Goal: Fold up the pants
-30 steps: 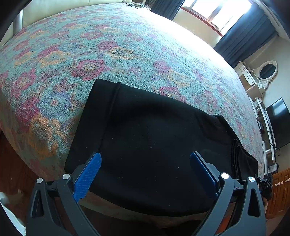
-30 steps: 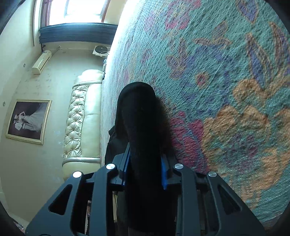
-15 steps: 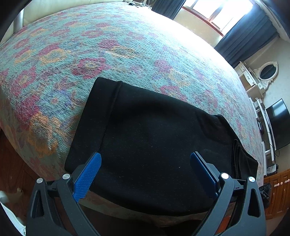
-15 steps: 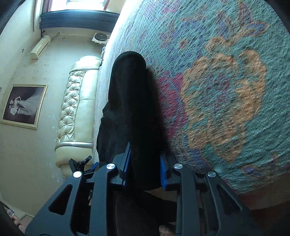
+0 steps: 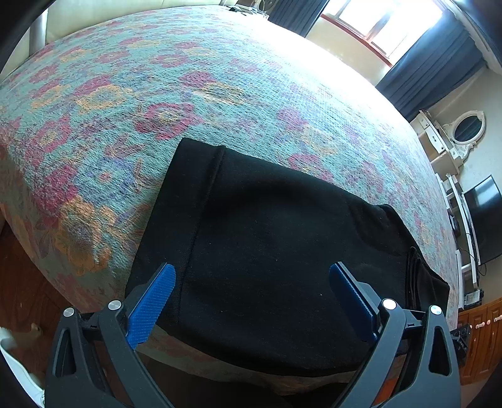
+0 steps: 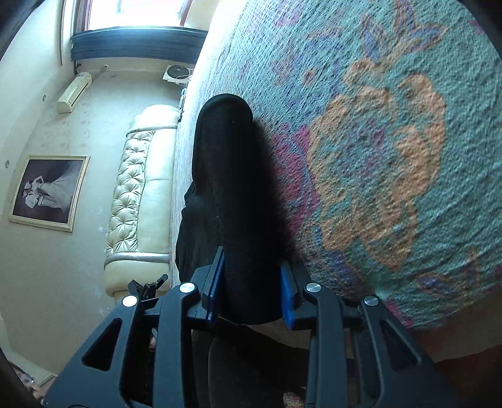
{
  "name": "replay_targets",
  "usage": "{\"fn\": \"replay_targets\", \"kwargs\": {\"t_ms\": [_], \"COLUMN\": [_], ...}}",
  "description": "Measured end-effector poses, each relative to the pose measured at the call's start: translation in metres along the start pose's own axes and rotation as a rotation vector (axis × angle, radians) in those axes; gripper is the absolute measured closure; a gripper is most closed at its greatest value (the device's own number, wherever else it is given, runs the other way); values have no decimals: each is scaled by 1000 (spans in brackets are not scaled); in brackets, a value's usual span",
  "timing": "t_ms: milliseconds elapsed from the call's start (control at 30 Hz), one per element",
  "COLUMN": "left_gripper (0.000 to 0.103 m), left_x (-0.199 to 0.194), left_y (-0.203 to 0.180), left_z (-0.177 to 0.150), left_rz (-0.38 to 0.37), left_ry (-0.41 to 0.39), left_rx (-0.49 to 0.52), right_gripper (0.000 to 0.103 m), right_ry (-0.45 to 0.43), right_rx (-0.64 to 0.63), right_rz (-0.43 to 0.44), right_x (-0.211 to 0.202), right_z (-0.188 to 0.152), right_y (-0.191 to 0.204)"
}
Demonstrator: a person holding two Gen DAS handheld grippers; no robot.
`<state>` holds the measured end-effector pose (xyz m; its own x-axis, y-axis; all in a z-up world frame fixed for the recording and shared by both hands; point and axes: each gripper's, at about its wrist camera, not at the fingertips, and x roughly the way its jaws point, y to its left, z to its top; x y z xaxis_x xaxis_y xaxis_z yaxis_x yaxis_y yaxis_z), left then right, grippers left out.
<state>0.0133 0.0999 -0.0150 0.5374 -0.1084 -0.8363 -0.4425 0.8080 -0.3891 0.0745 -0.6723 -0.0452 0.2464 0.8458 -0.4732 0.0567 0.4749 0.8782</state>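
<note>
My left gripper (image 5: 251, 295) hangs above the near edge of the bed, its blue pads (image 5: 150, 306) spread wide apart with nothing between them. Just under it lie the black pants (image 5: 266, 251), folded into a broad flat block near the bed's close edge, a cuffed band running along their left side and a stack of layered edges showing at their right end.

My right gripper (image 6: 251, 292) comes in from that right end, turned on its side. A thick roll of the pants (image 6: 232, 194) sits between its blue pads, and the jaws have just been opening a little; the cloth fills the narrow gap and both pads look pressed against it, so I count it as gripped.

The flowered bedspread (image 5: 194, 81), teal with pink and orange blooms, stretches away beyond the pants. Farther off, a cream tufted headboard (image 6: 141, 194) stands at the bed's end, a framed picture (image 6: 47, 191) hangs on the wall, and dark curtains (image 5: 429, 66) flank a bright window (image 5: 386, 22).
</note>
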Motion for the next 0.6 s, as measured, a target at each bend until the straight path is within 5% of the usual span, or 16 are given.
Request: {"fn": "replay_targets", "kwargs": {"t_ms": [100,167,300,400,600], "left_gripper": [6,6,6,6,6], "left_x": [-1,-2,-3,-5,-13], "left_y": [2,3,4,9,42], "left_z": [1,1,1,3,17], "left_rz": [0,-2,-5,-24,-78], "left_ry": [-2,-3,-2,1,-47], "left_rx": [-7,-8,-9,-17,-22], "right_gripper": [65,74,76,67,44], "right_ry": [-4,-8,-29,-54,-222], "right_rx": [-9,-16,7,45,-109], "right_rz": [-29,-65,-91,-90,-331], "right_x": [-5,-6,-8,-14,-36], "right_z": [-6,-9,-11,-11,-19], "right_y": [1,0,0,4,57]}}
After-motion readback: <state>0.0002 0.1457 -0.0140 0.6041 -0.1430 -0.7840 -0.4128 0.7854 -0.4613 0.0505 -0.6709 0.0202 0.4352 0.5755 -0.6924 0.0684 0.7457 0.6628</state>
